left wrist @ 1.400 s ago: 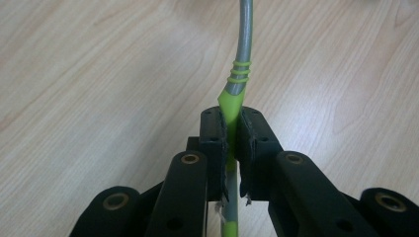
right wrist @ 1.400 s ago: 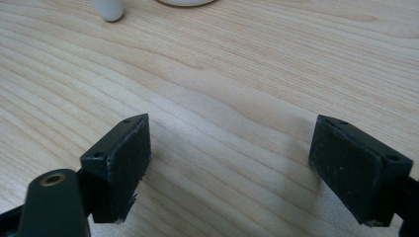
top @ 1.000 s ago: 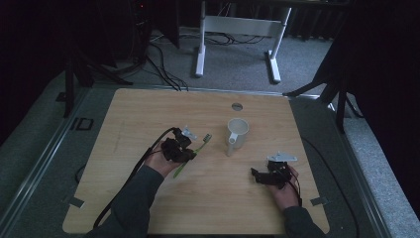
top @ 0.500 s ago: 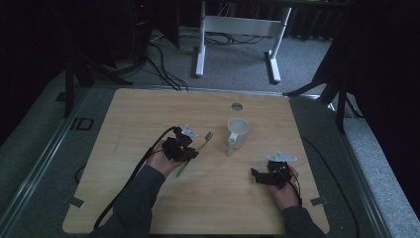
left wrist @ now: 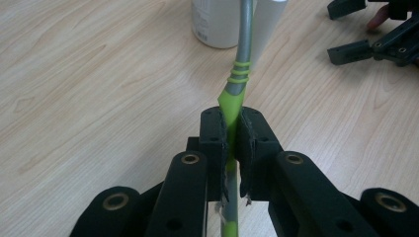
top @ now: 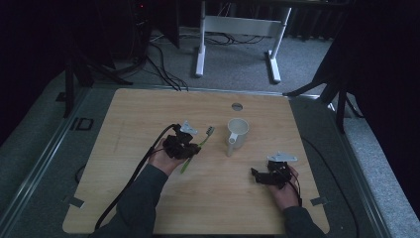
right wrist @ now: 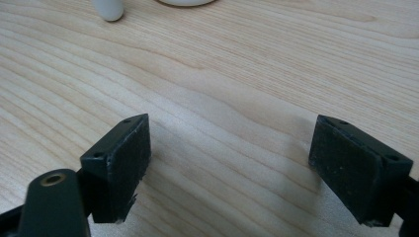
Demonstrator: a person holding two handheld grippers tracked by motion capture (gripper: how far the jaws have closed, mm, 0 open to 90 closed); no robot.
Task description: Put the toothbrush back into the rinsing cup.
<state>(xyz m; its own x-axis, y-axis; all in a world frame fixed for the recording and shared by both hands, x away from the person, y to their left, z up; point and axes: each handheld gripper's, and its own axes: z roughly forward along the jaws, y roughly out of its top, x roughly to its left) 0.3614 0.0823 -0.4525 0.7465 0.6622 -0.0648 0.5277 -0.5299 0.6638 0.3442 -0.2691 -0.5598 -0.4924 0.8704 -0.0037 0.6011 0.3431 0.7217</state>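
Wood-grain tabletop (top: 148,114) takes up the middle of the high view, with a person's forearms coming in from the bottom edge. Right tongs (top: 258,176) sit at lower right of that view, held low over the tabletop, jaws spread wide with nothing between them; the right gripper view shows the two black pads (right wrist: 123,158) well apart over bare wood. Left tongs (top: 190,145) sit left of centre, clamped on a green and grey toothbrush (top: 196,147). In the left gripper view the jaws pinch the green handle, and the grey neck runs up out of the top of the frame. From above, the toothbrush lies on a diagonal, green end toward lower left, bristle head (top: 210,131) toward upper right, pointing at the mug. Cannot tell whether it touches the tabletop. White mug (top: 238,132) stands upright just right of the brush head, handle toward the bottom of the frame. Small round hole (top: 237,106) in the tabletop beyond the mug. White desk frame (top: 237,29) stands on grey carpet at the top of the frame.
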